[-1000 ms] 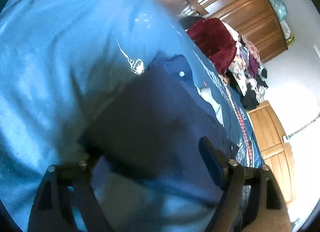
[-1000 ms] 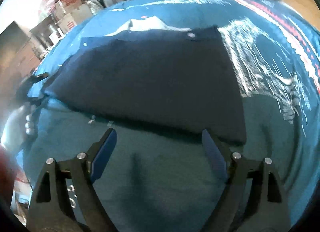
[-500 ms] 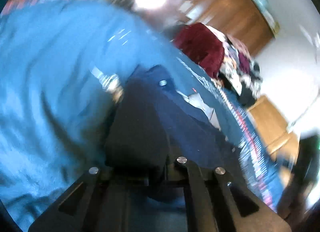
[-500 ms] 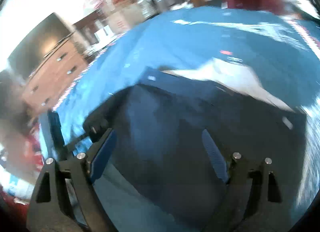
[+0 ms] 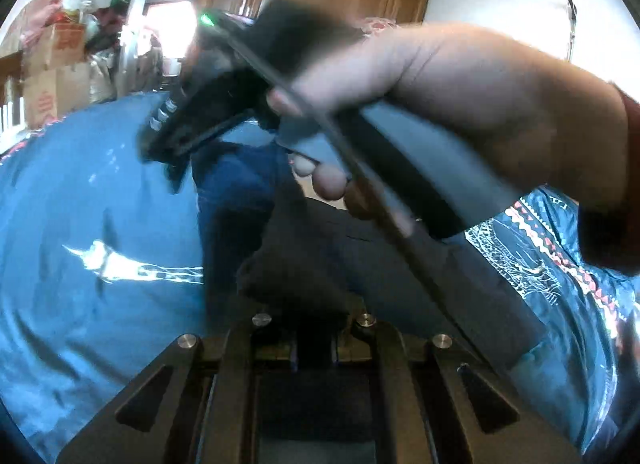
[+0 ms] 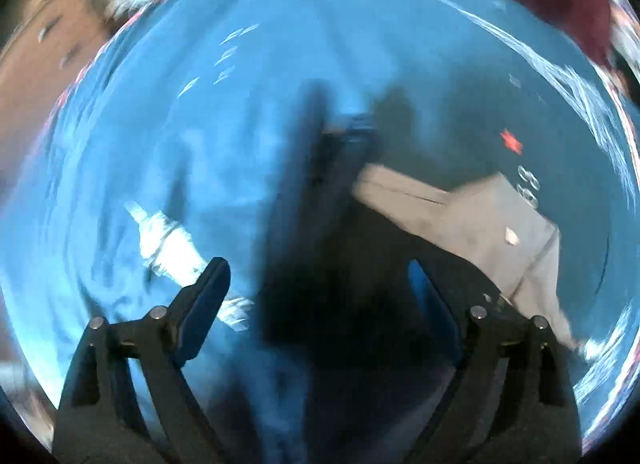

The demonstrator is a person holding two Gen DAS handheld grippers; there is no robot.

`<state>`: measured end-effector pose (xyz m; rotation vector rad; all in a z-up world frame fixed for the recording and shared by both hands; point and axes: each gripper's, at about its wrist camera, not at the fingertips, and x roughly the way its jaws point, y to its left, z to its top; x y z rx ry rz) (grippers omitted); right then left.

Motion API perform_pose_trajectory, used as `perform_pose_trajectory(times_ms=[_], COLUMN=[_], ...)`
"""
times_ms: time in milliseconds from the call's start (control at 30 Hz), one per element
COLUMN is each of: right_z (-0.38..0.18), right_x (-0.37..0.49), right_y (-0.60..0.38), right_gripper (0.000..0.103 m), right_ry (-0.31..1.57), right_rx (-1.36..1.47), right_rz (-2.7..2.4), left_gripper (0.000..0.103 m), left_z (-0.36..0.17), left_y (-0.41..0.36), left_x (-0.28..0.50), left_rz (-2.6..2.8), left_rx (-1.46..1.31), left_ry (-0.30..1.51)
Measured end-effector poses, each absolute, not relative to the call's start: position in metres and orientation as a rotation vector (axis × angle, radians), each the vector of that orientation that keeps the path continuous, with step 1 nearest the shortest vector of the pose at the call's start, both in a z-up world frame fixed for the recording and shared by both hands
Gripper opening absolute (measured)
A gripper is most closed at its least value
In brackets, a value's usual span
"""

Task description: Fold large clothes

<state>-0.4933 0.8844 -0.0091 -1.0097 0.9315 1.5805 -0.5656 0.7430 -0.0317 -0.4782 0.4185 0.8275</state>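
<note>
Over the blue bedspread (image 5: 100,223), left claw (image 5: 314,338) clenched on dark garment (image 5: 320,264), right claw (image 6: 320,296) released.

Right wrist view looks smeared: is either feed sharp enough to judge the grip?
Right wrist view: heavy motion blur, dark garment only a smear between the open right gripper. Left wrist view: sharper; left gripper shut on garment, doorway glare, hand blurred.

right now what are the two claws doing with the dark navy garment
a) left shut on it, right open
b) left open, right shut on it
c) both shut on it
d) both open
a: the left claw is pinched shut on the dark navy garment, while the right claw stands wide open above it.
</note>
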Motion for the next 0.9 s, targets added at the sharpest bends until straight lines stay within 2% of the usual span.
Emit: perform_pose_trajectory(times_ms=[67, 100, 133, 200, 267, 300, 333, 367, 400, 433, 667, 767, 900], right_z=[-0.027, -0.034, -0.044, -0.058, -0.067, -0.071, -0.074, -0.076, -0.076, -0.075, -0.045, -0.071, -0.105], right_x=[-0.461, -0.451, -0.440, -0.427, -0.426, -0.426, -0.426, -0.428, -0.427, -0.423, -0.286, -0.214, -0.161], right_y=[0.883, 0.883, 0.882, 0.880, 0.881, 0.884, 0.886, 0.887, 0.885, 0.881, 0.785, 0.745, 0.721], right_gripper=[0.081, 0.065, 0.055, 0.056, 0.064, 0.075, 0.075, 0.069, 0.031, 0.006, 0.007, 0.009, 0.009], right_ry=[1.121, 1.206, 1.303, 1.379, 1.407, 1.426, 1.428, 1.406, 1.383, 1.397, 1.314, 1.374, 1.476], right_rx=[-0.864, -0.797, -0.723, -0.613, -0.559, -0.535, -0.508, -0.500, -0.494, -0.462, -0.168, -0.132, -0.060], right_rz=[1.638, 1.679, 1.715, 1.764, 1.791, 1.797, 1.804, 1.821, 1.834, 1.852, 1.805, 1.697, 1.603], left_gripper=[0.008, 0.008, 0.008, 0.008, 0.008, 0.008, 0.008, 0.009, 0.009, 0.009, 0.011, 0.012, 0.012], left_z=[-0.035, -0.037, -0.038, -0.039, -0.040, -0.041, -0.042, -0.043, -0.044, -0.044, -0.027, -0.035, -0.060], left_y=[0.745, 0.745, 0.745, 0.745, 0.745, 0.745, 0.745, 0.744, 0.745, 0.745, 0.705, 0.683, 0.663], left_x=[-0.563, -0.563, -0.561, -0.557, -0.548, -0.547, -0.543, -0.539, -0.536, -0.532, -0.468, -0.413, -0.345], left_rz=[0.823, 0.821, 0.819, 0.808, 0.793, 0.789, 0.782, 0.777, 0.773, 0.767, 0.503, 0.361, 0.234], left_rx=[-0.488, -0.490, -0.489, -0.484, -0.466, -0.457, -0.450, -0.446, -0.441, -0.437, -0.390, -0.382, -0.413], left_ry=[0.416, 0.415, 0.421, 0.433, 0.456, 0.464, 0.474, 0.484, 0.491, 0.504, 0.529, 0.574, 0.652])
